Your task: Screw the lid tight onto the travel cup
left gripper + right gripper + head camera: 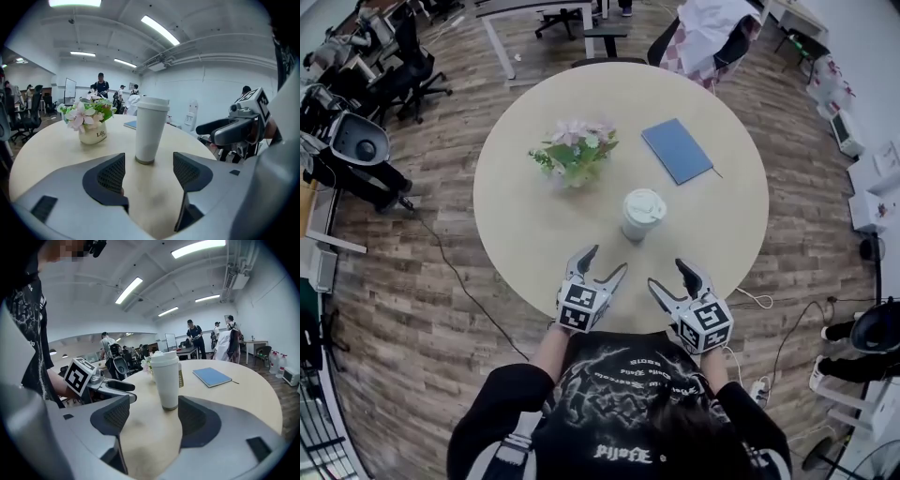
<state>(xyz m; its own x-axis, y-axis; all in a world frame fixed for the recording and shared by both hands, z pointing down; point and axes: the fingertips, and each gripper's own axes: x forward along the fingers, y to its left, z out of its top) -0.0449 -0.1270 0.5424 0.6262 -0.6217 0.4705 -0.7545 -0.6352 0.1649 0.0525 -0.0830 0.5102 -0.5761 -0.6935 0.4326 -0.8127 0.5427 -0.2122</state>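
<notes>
Beige round table (525,225) fills the middle of the head view. On its far left part stands a pot of flowers (574,150), pink and white with green leaves.

At the near edge, left of centre, the left gripper (607,259) hovers over the table. Its jaws stand wide apart and hold nothing. In the left gripper view only bare table top lies between the pads, and the cup stands further away, in line with the gap.

The white cup (642,214) stands upright near the middle of the table, between the two grippers and a little beyond their tips. Its lid (644,203) sits on top; I cannot tell if it is tight.

Right of the cup, at the near edge, the right gripper (666,272) also points at it. Its jaws are apart and empty, not touching the cup.

On the far right part lies a blue notebook (677,150), flat and closed.
</notes>
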